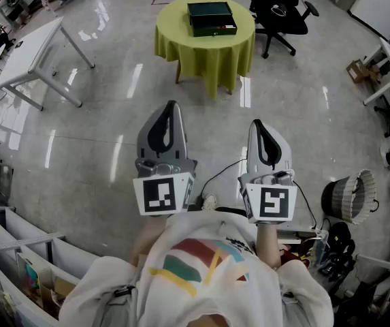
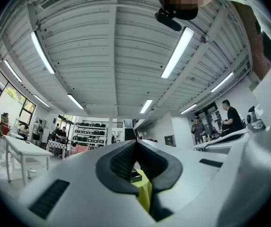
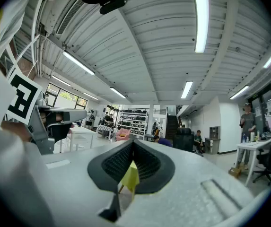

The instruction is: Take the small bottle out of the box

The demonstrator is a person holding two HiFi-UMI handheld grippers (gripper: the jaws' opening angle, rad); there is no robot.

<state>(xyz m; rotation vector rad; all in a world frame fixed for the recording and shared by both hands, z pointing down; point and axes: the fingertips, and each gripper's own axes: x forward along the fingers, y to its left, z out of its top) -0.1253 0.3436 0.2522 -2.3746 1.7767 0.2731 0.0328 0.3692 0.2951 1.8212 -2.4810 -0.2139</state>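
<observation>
A dark green box [image 1: 212,18] lies shut on a round table draped in a yellow-green cloth [image 1: 205,53], far ahead of me across the floor. No small bottle shows anywhere. My left gripper [image 1: 172,105] and right gripper [image 1: 256,122] are held side by side close to my chest, both shut with nothing between the jaws, well short of the table. In the left gripper view the left gripper [image 2: 135,143] frames a sliver of the box [image 2: 135,176] and cloth [image 2: 145,194]. The right gripper [image 3: 133,144] shows only the cloth [image 3: 129,177] below its closed tips.
A white table [image 1: 28,46] stands at the left and a black office chair [image 1: 280,9] behind the round table. A wire basket [image 1: 351,196] and black cables lie on the floor at my right. White shelving [image 1: 18,251] is at the lower left. People stand far off.
</observation>
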